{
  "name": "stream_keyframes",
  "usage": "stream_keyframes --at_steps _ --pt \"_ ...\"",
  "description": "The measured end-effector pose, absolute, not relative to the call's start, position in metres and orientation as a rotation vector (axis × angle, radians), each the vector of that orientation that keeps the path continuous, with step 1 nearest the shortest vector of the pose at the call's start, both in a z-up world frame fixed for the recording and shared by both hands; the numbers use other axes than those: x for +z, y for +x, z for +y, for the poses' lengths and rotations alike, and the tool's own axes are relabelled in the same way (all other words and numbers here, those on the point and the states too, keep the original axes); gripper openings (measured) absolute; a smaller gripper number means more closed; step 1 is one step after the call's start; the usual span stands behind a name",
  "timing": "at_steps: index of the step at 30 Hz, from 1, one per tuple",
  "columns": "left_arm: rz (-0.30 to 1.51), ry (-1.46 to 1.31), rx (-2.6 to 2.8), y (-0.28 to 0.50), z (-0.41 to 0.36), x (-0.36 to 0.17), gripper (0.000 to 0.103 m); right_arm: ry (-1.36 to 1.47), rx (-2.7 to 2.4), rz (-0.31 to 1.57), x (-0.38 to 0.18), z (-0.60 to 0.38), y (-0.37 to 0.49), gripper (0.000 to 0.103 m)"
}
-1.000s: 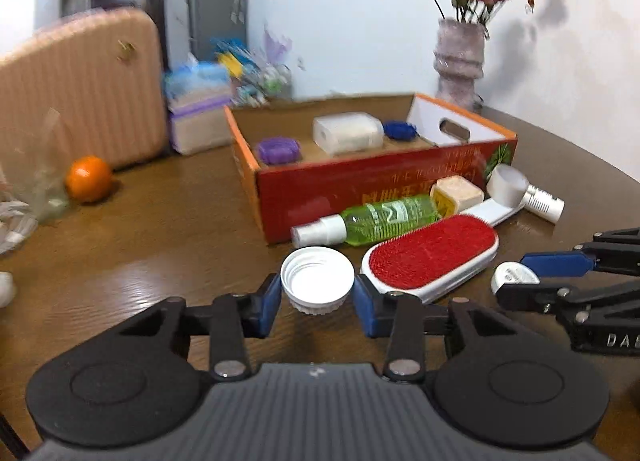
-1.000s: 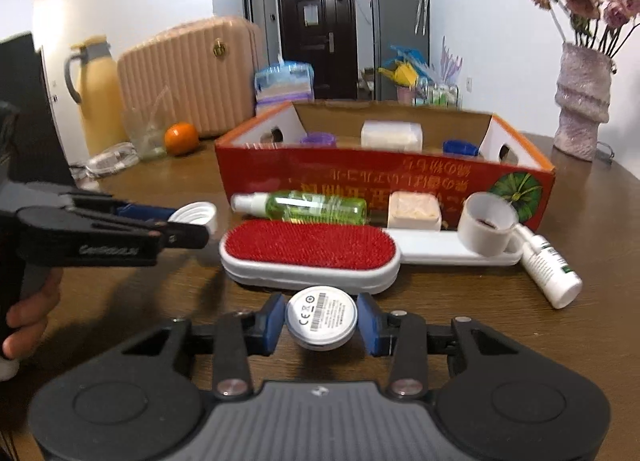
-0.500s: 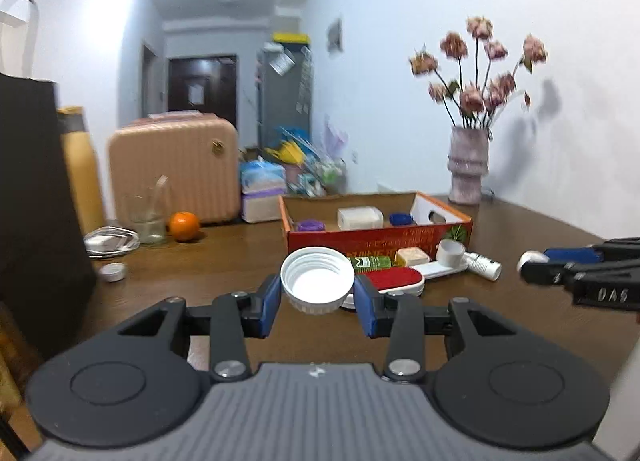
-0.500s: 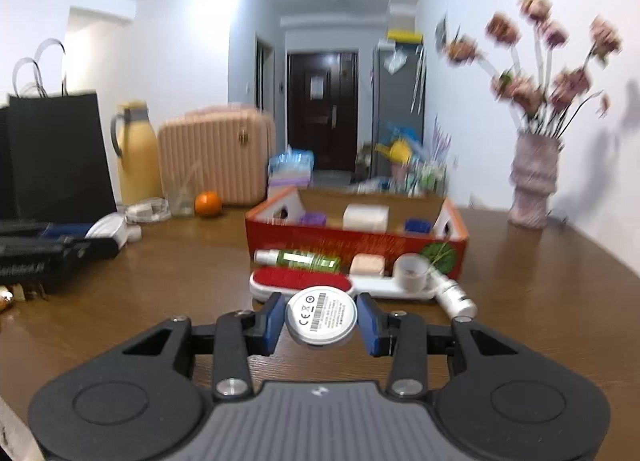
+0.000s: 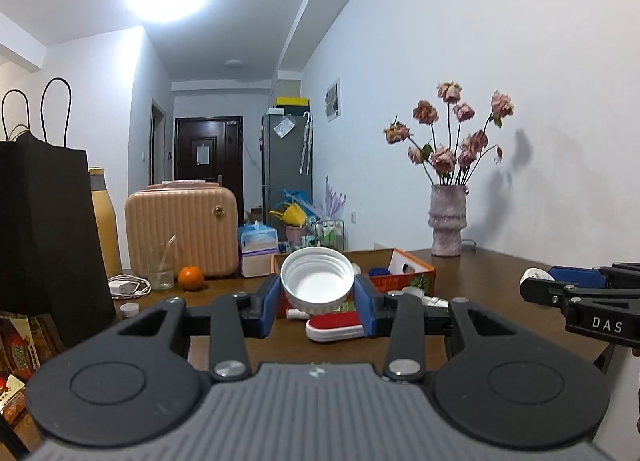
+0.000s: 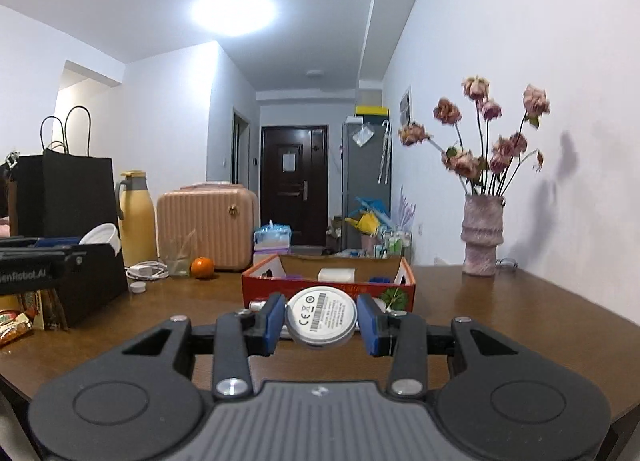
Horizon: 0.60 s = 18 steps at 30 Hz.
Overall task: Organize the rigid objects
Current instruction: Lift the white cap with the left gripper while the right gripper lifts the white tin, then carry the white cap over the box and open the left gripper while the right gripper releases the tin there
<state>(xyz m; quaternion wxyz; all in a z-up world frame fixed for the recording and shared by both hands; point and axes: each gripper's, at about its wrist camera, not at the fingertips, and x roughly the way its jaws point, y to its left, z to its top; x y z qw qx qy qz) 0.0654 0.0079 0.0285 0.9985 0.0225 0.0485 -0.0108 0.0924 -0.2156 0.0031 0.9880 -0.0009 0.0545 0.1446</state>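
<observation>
My left gripper (image 5: 317,297) is shut on a white screw cap (image 5: 317,281), open side facing me, held above the table's near edge. My right gripper (image 6: 322,321) is shut on a round silver tin (image 6: 322,317) with a barcode label. The red cardboard box (image 6: 328,293) stands farther back on the table with a white block (image 6: 337,273) and small items inside. A red lint brush (image 5: 334,325) lies in front of the box. The right gripper also shows at the right of the left wrist view (image 5: 560,287).
A vase of dried flowers (image 6: 482,239) stands at the back right. A black paper bag (image 6: 64,237), a yellow flask (image 6: 136,217), a pink case (image 6: 206,227), an orange (image 6: 201,267) and a glass (image 5: 160,273) stand at the left. Brown wooden table (image 6: 500,309).
Both grippers have pulled back and up from the table with the cap and the tin held. The box and brush now look farther away.
</observation>
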Motion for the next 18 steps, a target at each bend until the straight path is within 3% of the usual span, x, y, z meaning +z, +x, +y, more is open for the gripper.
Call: stream_keyframes --at_steps 10,18 --pt "0.157 0.019 -0.006 0.087 0.011 0.017 0.040 0.027 0.285 0.135 -0.003 -0.217 0.115 0.039" --pt "0.253 -0.046 -0.053 0.157 0.021 0.022 0.040 0.056 0.324 0.195 0.009 -0.221 0.193 0.039"
